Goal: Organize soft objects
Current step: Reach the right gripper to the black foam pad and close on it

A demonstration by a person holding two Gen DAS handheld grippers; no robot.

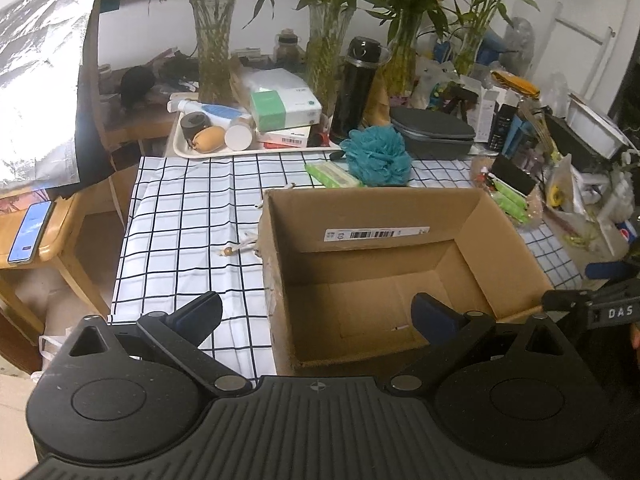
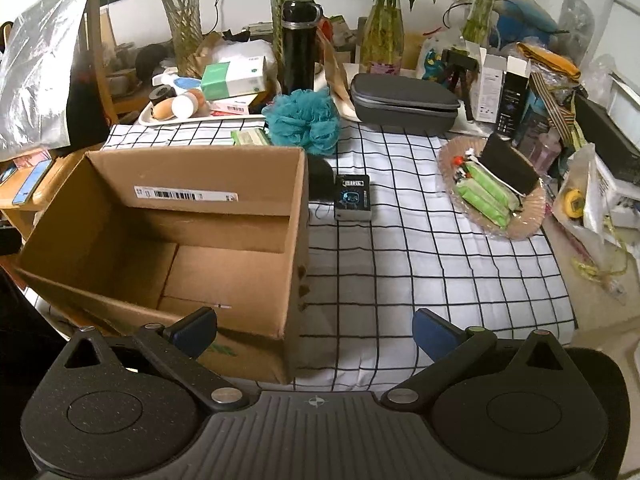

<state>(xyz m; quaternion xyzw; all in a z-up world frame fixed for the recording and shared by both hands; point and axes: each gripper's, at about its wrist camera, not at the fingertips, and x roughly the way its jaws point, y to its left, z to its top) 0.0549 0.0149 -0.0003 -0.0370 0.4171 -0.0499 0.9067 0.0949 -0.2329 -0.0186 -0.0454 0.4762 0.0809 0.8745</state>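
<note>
Sitting on the checked cloth of the tabletop [image 2: 420, 248], the cardboard box [image 1: 376, 272] stands upright with its mouth open to the top; nothing lies on its floor, and a barcode label [image 1: 376, 234] is stuck to the inside of its far wall. The teal bath sponge [image 2: 304, 120], a round ruffled ball with no clear long axis, rests just behind the box's far right corner, and a flat green packet [image 1: 330, 175] lies beside it, its long side running slantwise toward the box. Near the right edge of the cloth a wicker basket [image 2: 528, 226] holds several green packs and a dark flat pouch. A white tray [image 1: 180, 148] at the back carries jars, tubes and small boxes.

The left tool [image 1: 316, 316] hovers over the box's near rim, jaws spread wide and holding nothing. The right tool [image 2: 316, 330] hangs over the box's near right corner, likewise wide apart and empty.
</note>
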